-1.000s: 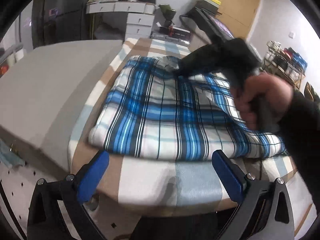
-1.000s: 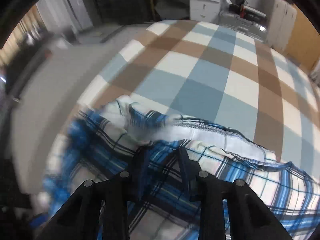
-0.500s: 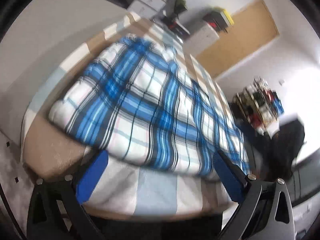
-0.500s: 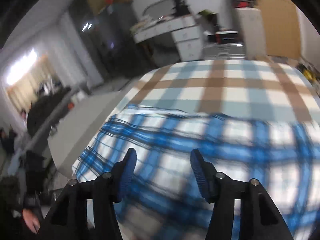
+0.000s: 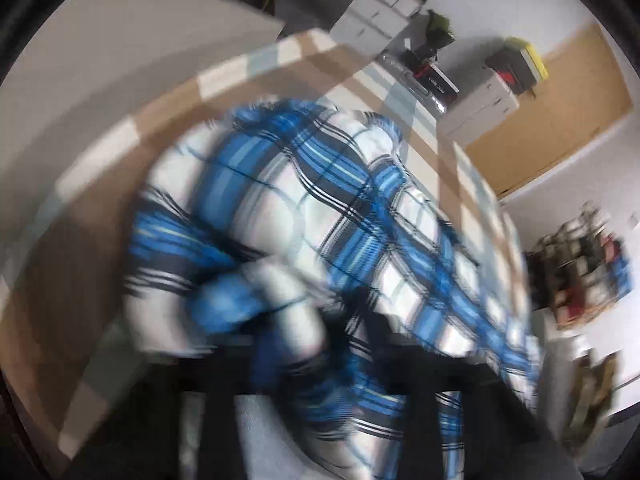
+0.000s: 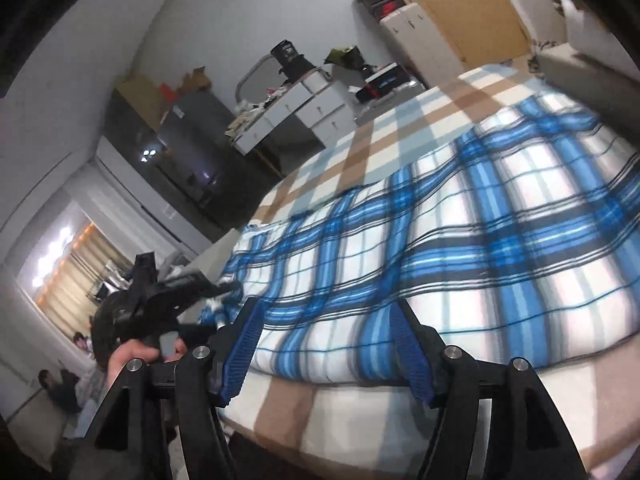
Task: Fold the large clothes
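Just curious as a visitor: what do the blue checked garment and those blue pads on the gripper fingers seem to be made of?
The checked garment looks like soft woven cloth, matte: it drapes and wrinkles. The blue pads look like ridged rubber or plastic; which one is unclear.

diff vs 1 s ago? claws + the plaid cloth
Left claw went from wide open to closing on the near corner of the plaid cloth, bunching it. Right claw let go at the far edge, swung back to the near edge, jaws opening, nothing between them. Checked bed cover unchanged.
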### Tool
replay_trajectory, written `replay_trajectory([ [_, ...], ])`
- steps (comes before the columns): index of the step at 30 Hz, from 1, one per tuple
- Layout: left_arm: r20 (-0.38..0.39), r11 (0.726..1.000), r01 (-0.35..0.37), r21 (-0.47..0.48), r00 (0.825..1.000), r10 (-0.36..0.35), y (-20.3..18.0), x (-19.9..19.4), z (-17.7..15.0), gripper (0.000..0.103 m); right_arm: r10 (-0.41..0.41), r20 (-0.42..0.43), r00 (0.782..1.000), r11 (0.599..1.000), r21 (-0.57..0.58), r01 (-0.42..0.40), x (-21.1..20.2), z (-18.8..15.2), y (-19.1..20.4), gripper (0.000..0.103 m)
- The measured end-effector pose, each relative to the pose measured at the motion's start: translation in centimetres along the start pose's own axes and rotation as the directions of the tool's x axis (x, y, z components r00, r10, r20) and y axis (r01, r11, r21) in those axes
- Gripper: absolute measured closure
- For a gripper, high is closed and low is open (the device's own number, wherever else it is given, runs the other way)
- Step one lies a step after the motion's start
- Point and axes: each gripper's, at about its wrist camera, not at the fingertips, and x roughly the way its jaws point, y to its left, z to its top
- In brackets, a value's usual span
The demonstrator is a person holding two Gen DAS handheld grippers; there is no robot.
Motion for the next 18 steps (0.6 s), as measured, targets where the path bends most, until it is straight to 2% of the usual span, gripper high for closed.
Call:
replay_trajectory([
  [1,0.028,0.999,-0.009,0.031,1.0,0.008,-0.2,-0.2,-0.4,0.091,-0.005,0.021,1.0,1.0,-0.002,0.005,-0.2,0.6,-0.1,0.037],
  [3,0.106,0.993,-0.044,0.114,0.994,0.032,-1.0,-1.1,-1.5,0.094,-0.003,0.06,0.998,1.0,-0.02,0.005,-3.9,1.6,1.9,0.037],
  [6,0.227,0.955,-0.089,0.283,0.974,0.023,-2.7,-2.8,-3.4,0.095,0.015,0.081,0.997,0.993,-0.118,-0.006,-5.4,5.2,5.3,0.033],
  [8,0.298,0.908,-0.127,0.4,0.954,0.002,-4.4,-3.6,-4.5,0.095,0.082,0.032,0.996,0.983,-0.17,-0.076,-5.3,7.7,8.5,0.02],
  [11,0.36,0.805,-0.166,0.569,0.931,-0.062,-5.5,-4.2,-6.8,0.097,0.205,-0.093,0.974,0.955,-0.198,-0.22,-2.5,12.6,13.8,0.017],
  [13,0.374,0.715,-0.193,0.672,0.922,-0.103,-6.5,-4.2,-8.8,0.098,0.222,-0.224,0.949,0.934,-0.232,-0.273,0.6,15.1,18.5,0.015],
  [14,0.374,0.669,-0.207,0.713,0.921,-0.113,-6.7,-4.1,-9.6,0.098,0.186,-0.299,0.936,0.931,-0.252,-0.265,2.8,16.0,21.0,0.012],
  [15,0.391,0.624,-0.235,0.745,0.912,-0.122,-6.9,-4.1,-10.6,0.098,0.131,-0.379,0.916,0.93,-0.273,-0.246,4.5,16.0,23.3,0.011],
  [17,0.387,0.559,-0.251,0.79,0.911,-0.139,-7.2,-4.1,-11.6,0.098,0.004,-0.523,0.852,0.927,-0.317,-0.199,9.1,15.6,26.7,0.011],
  [18,0.396,0.532,-0.268,0.803,0.907,-0.142,-7.3,-4.2,-12.1,0.098,-0.066,-0.592,0.803,0.927,-0.334,-0.17,12.0,14.8,27.8,0.011],
])
